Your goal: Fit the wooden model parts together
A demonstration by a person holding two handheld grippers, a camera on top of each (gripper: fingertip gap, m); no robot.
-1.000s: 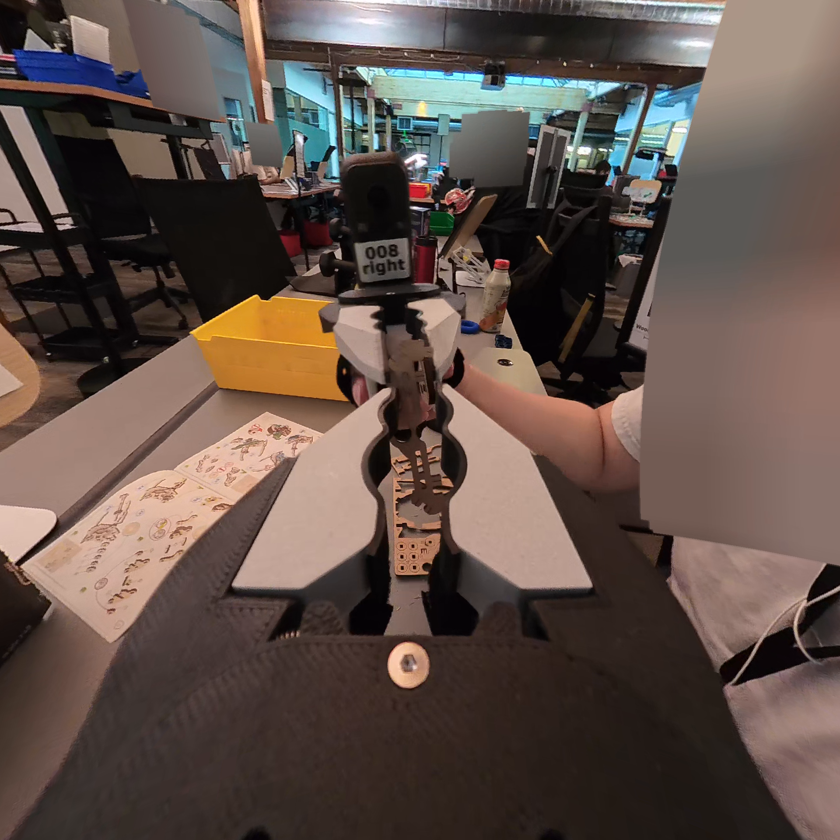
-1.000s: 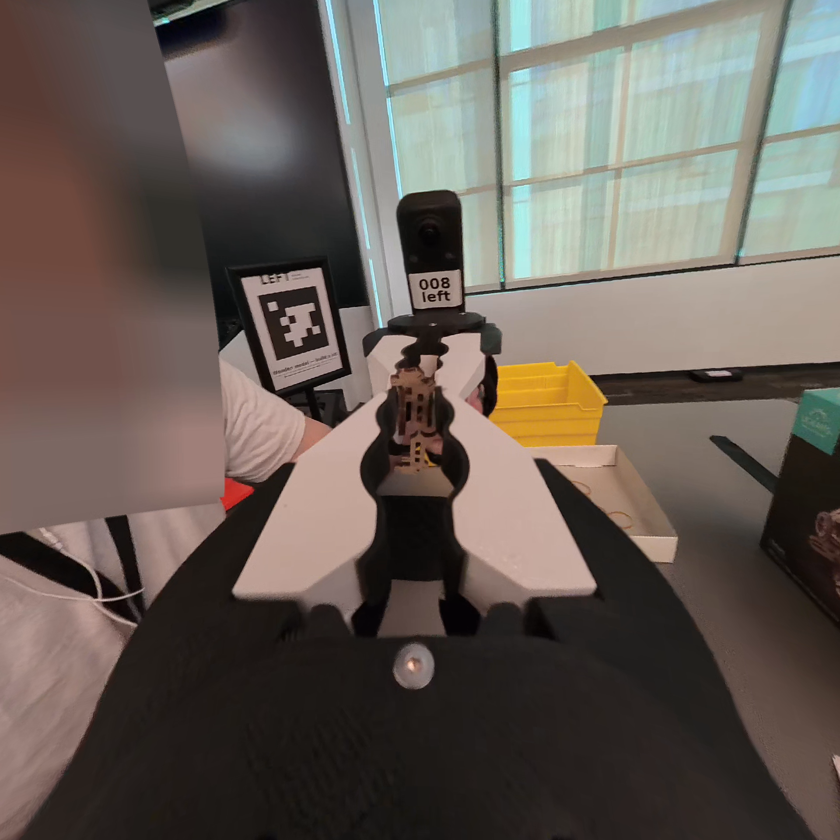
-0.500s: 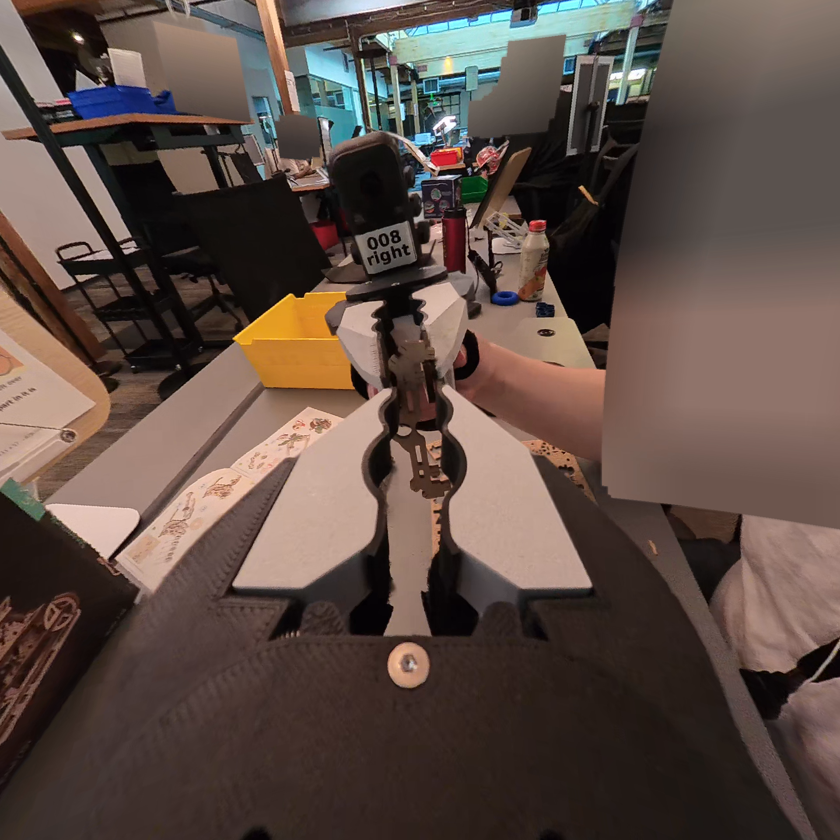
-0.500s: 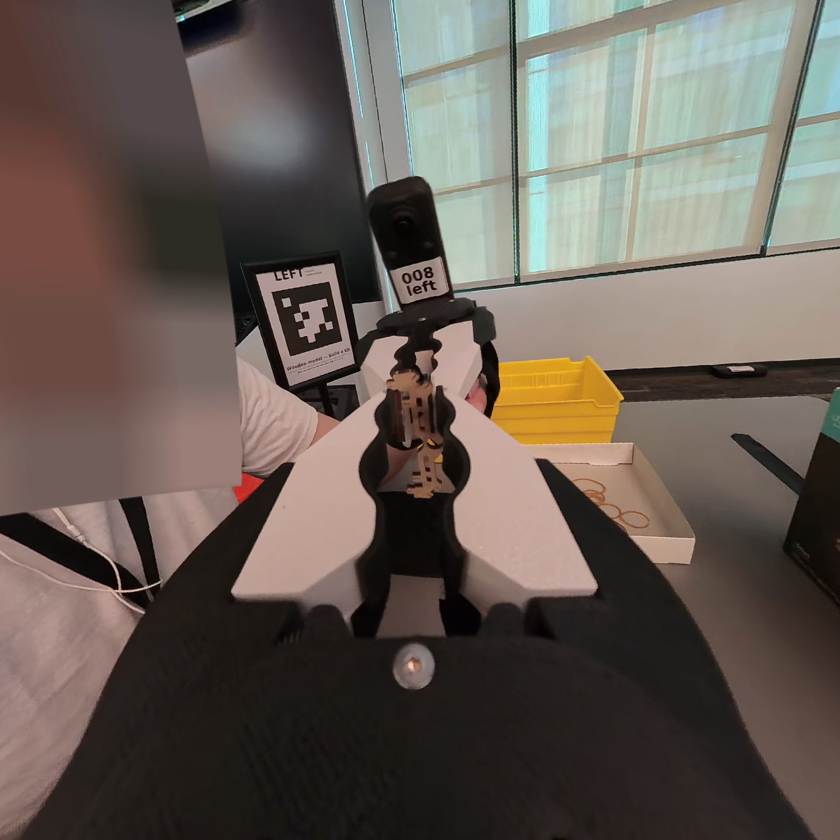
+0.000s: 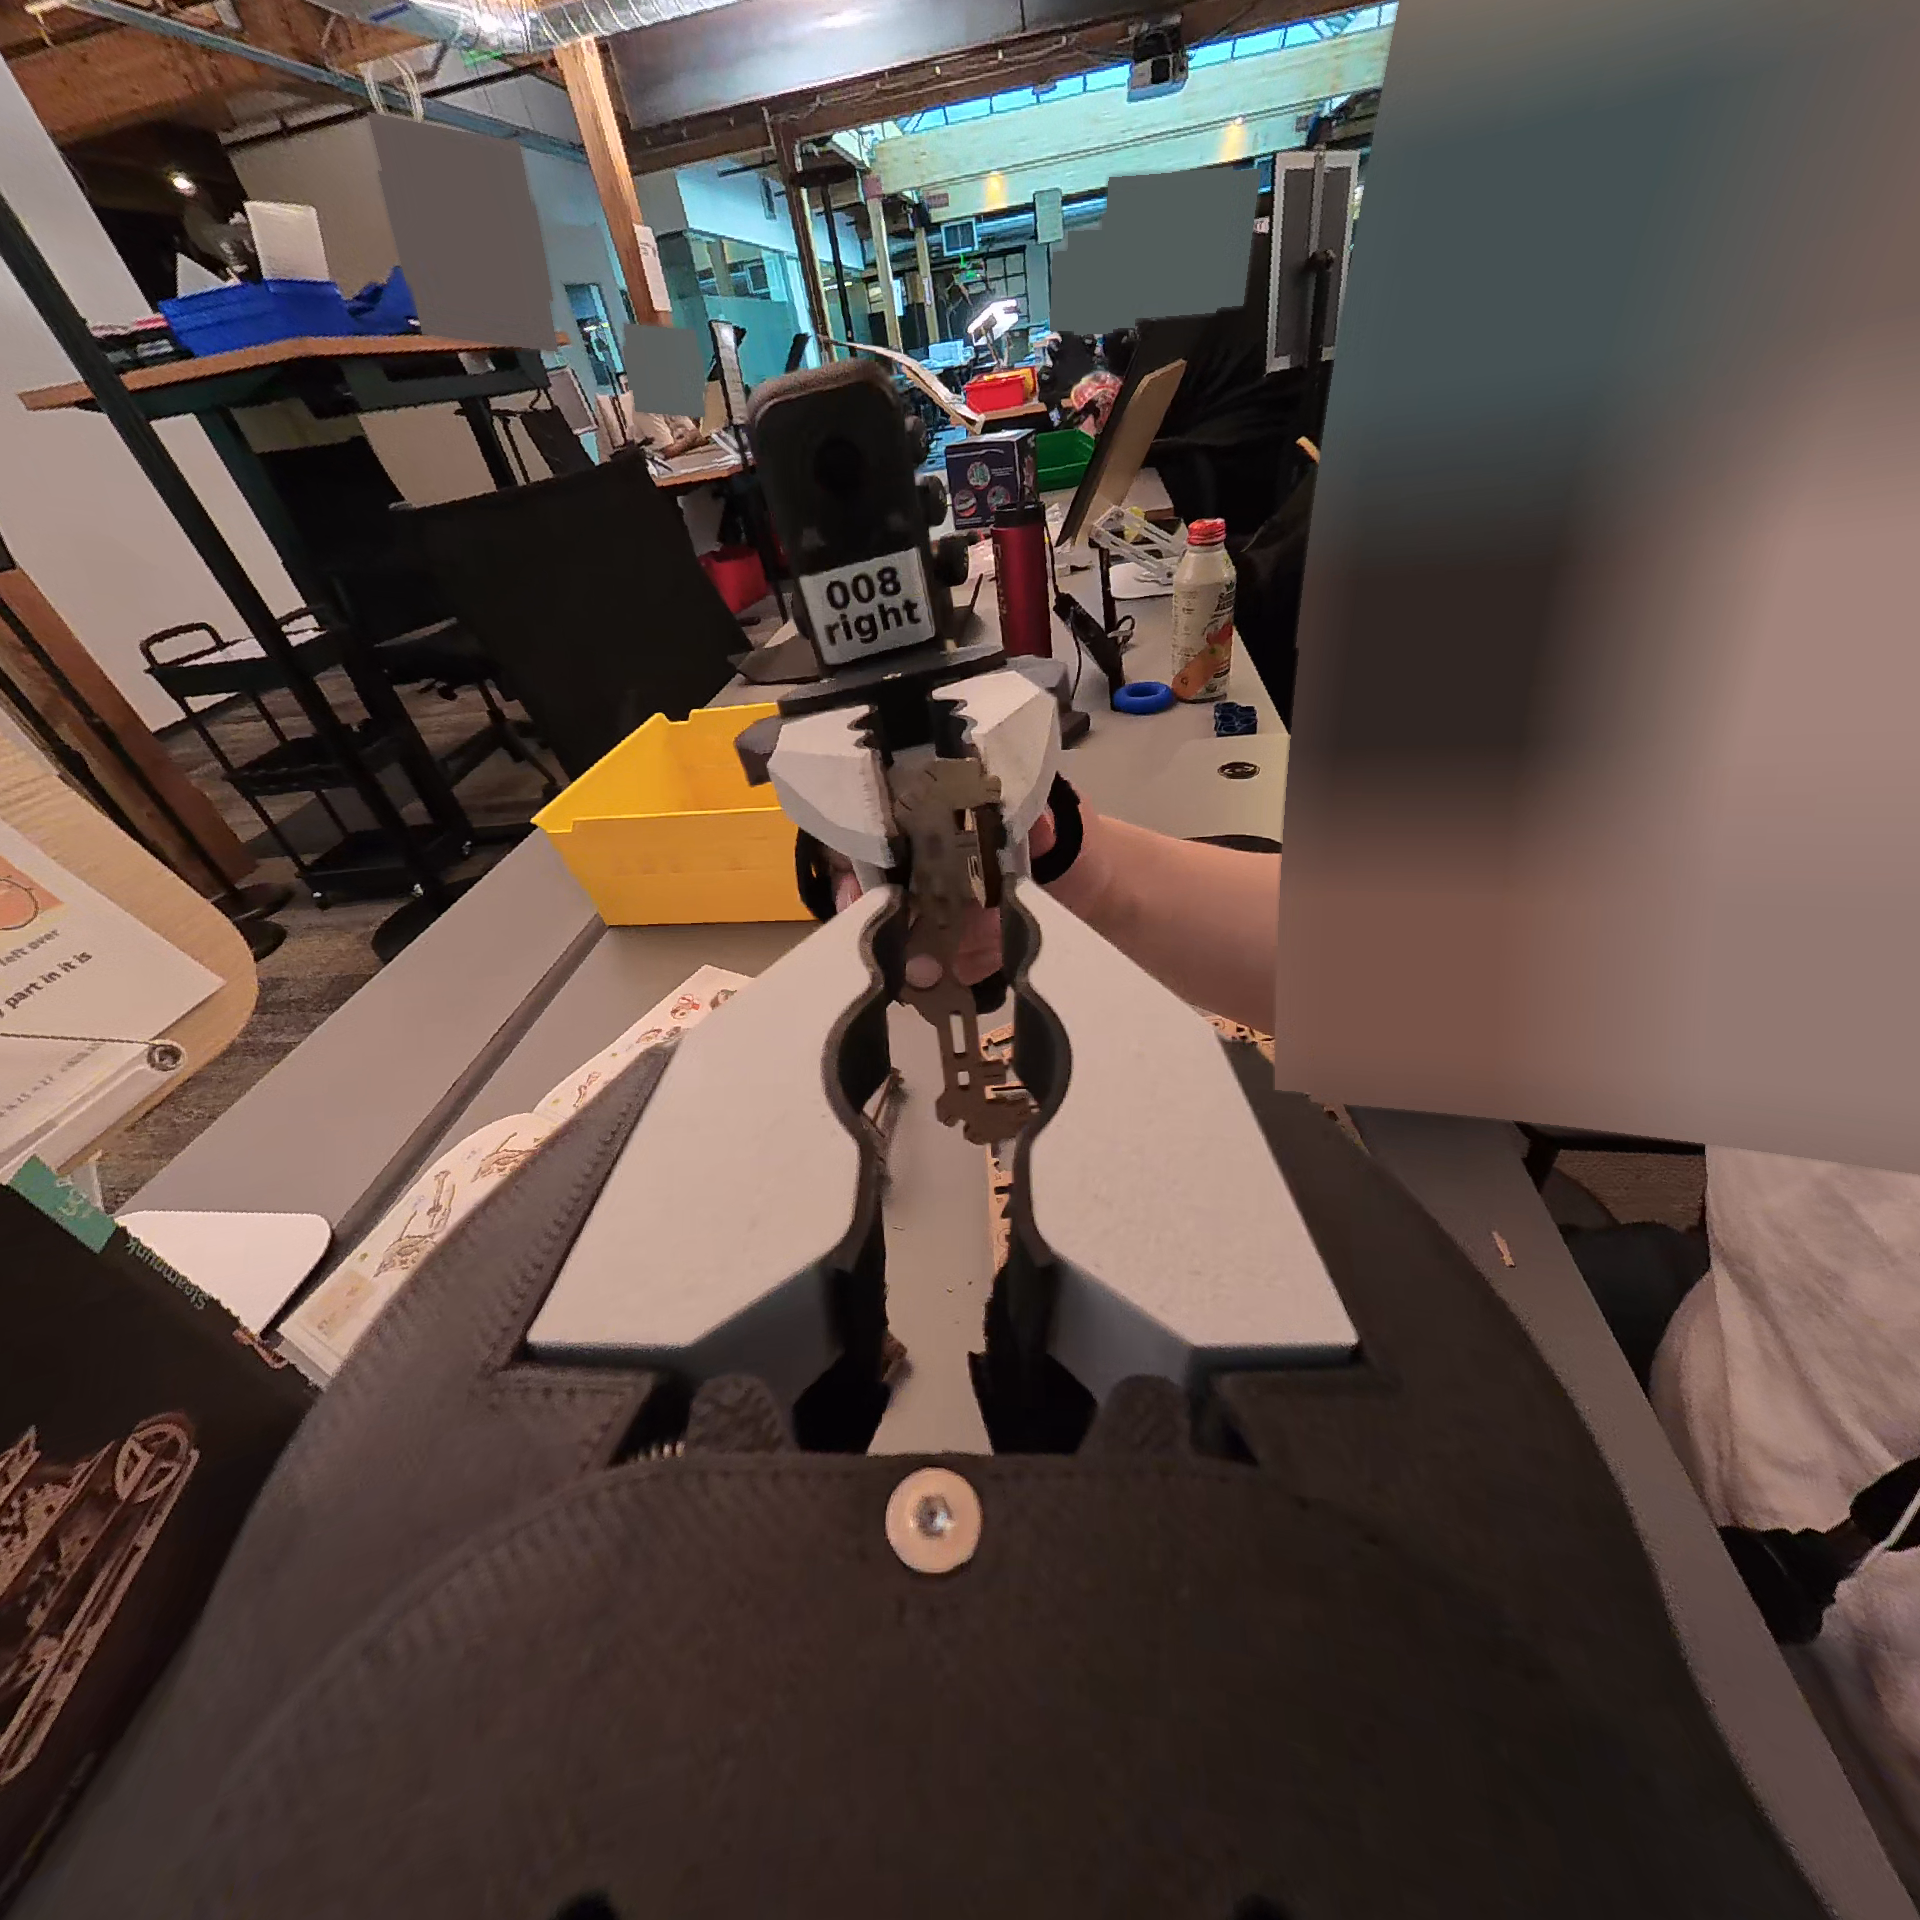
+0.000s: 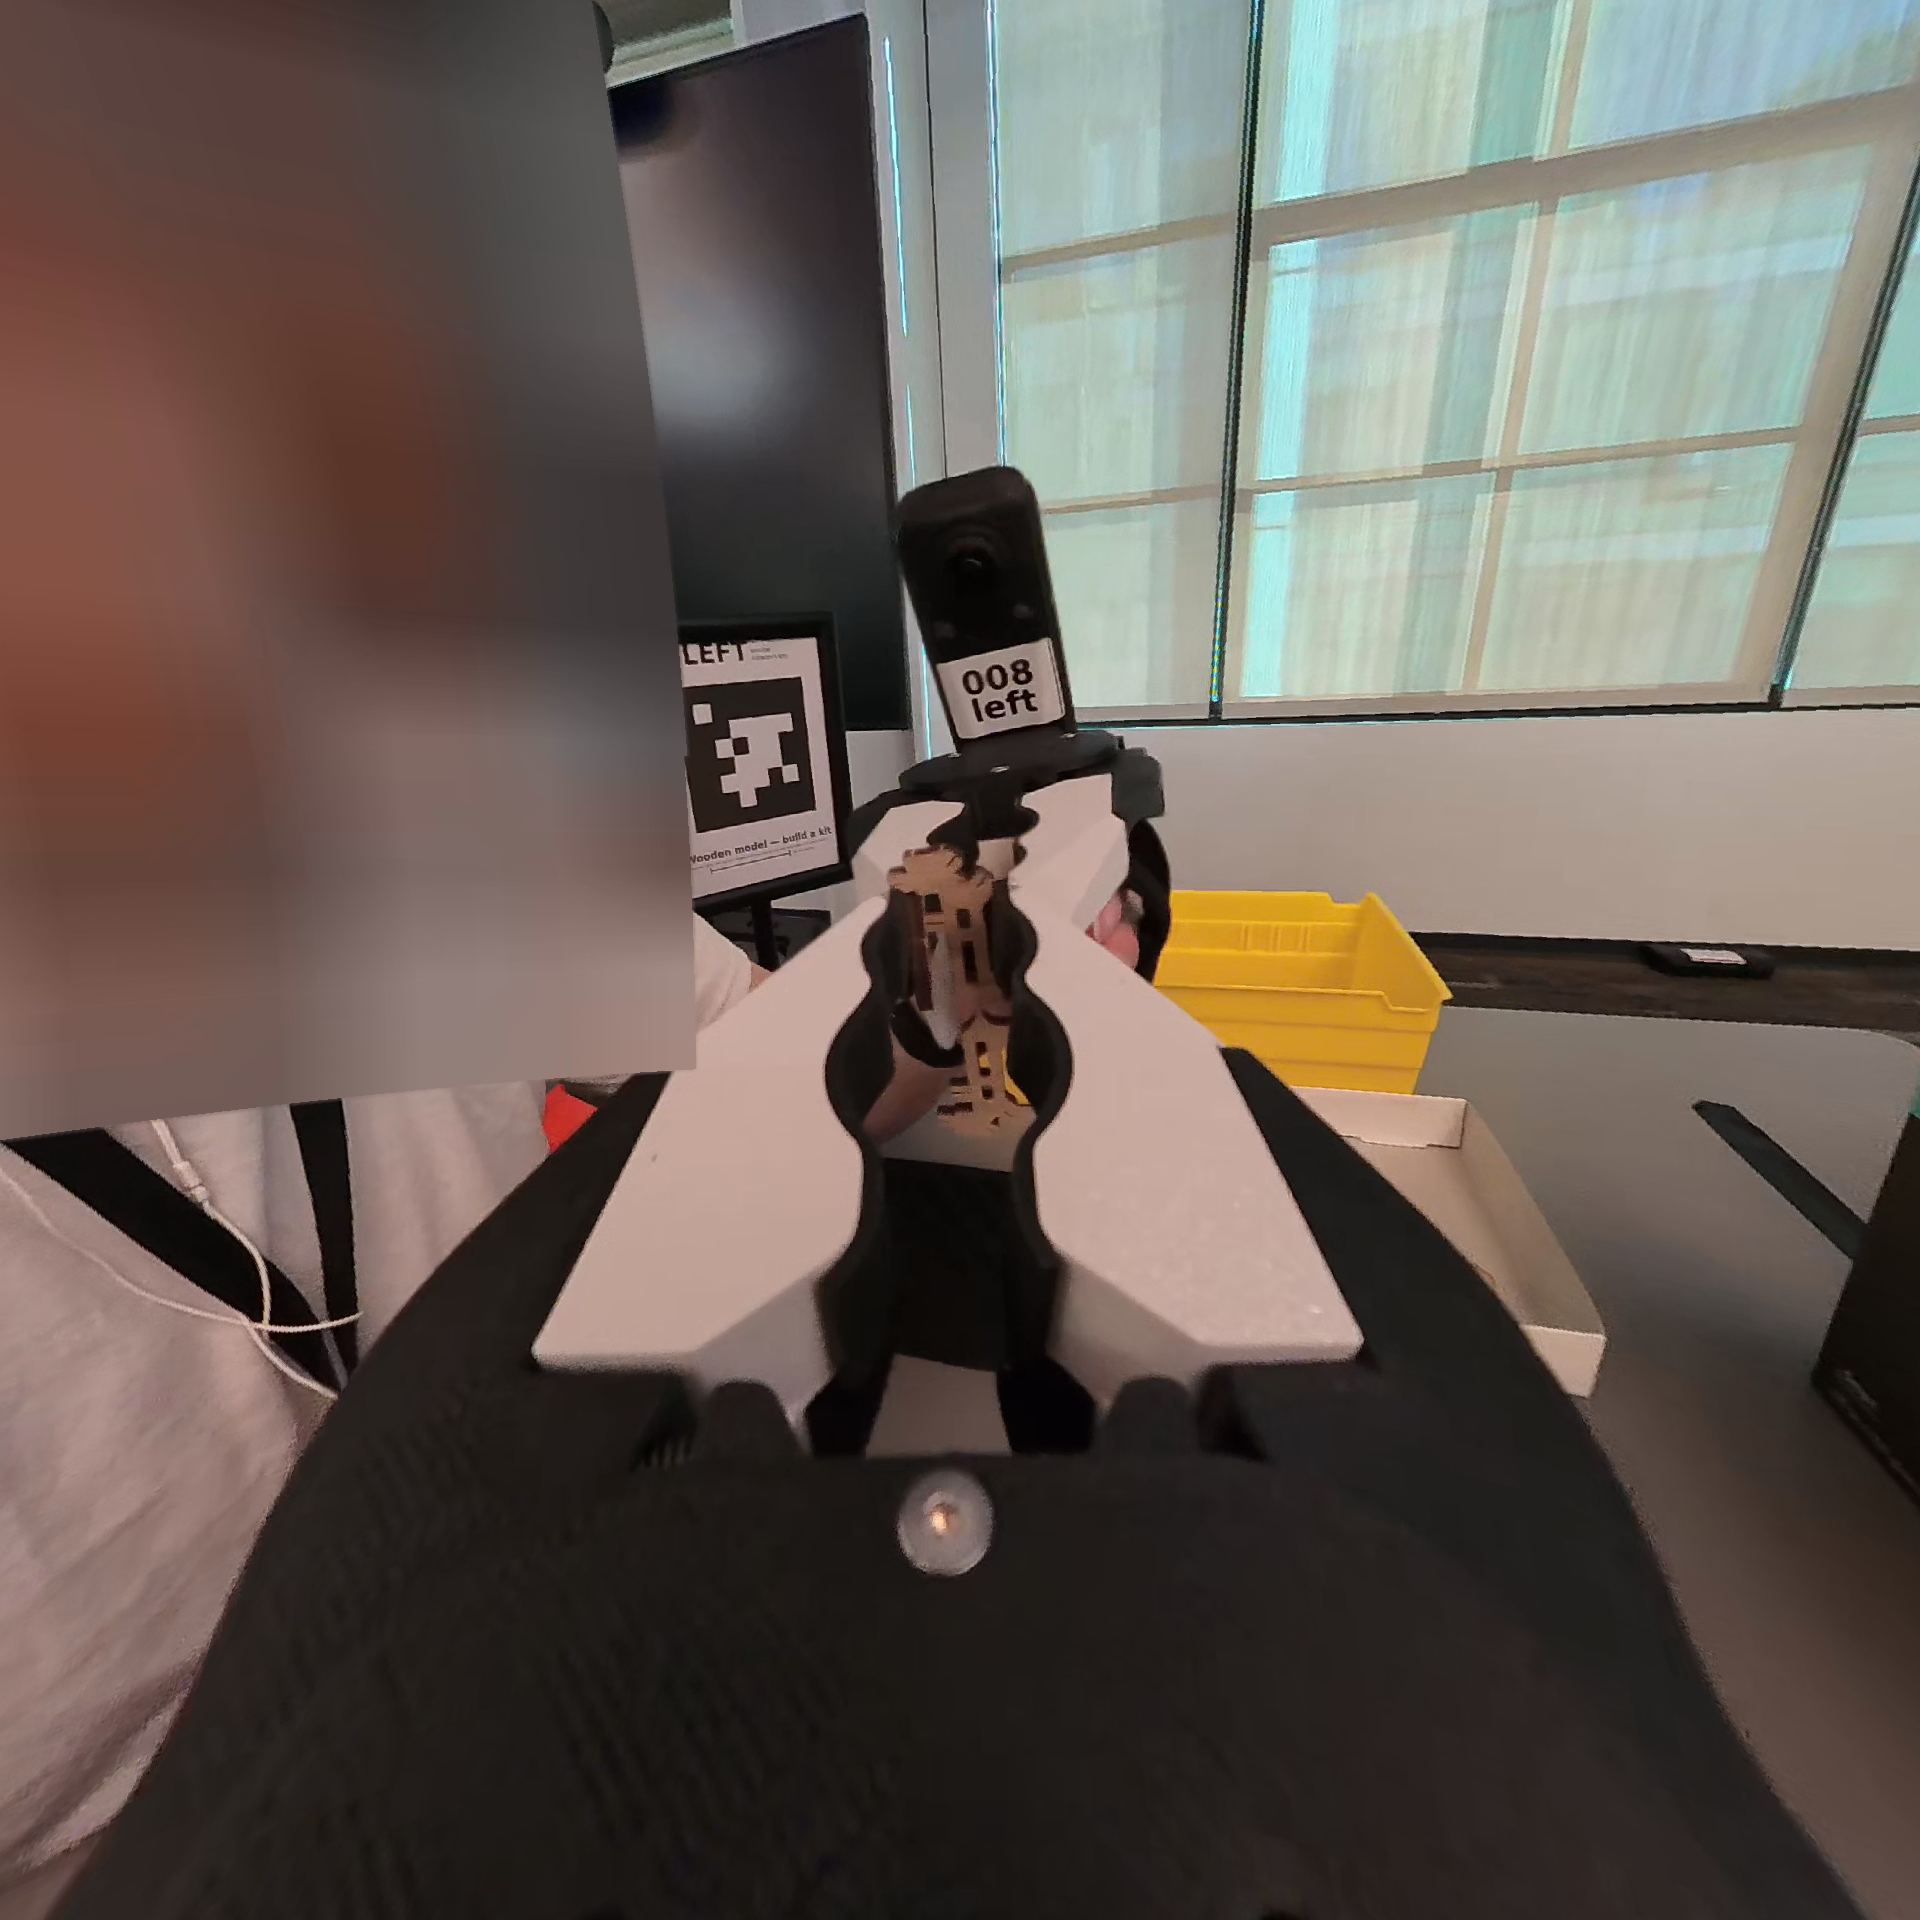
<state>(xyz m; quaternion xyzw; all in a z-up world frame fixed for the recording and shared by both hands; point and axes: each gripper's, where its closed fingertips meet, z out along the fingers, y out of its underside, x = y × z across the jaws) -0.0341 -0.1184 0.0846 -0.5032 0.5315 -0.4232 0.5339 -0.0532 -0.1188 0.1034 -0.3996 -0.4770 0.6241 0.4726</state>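
Wooden model parts: thin, light, brittle-looking fretwork; best held at solid edges. Left gripper and right gripper both clamped on them.

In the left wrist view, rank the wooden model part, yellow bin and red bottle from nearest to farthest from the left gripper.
1. wooden model part, between the left gripper fingers.
2. yellow bin, ahead on the left.
3. red bottle, farther back, slightly right.

Two tongs – left tongs, right tongs – one wooden model piece, two yellow bins.
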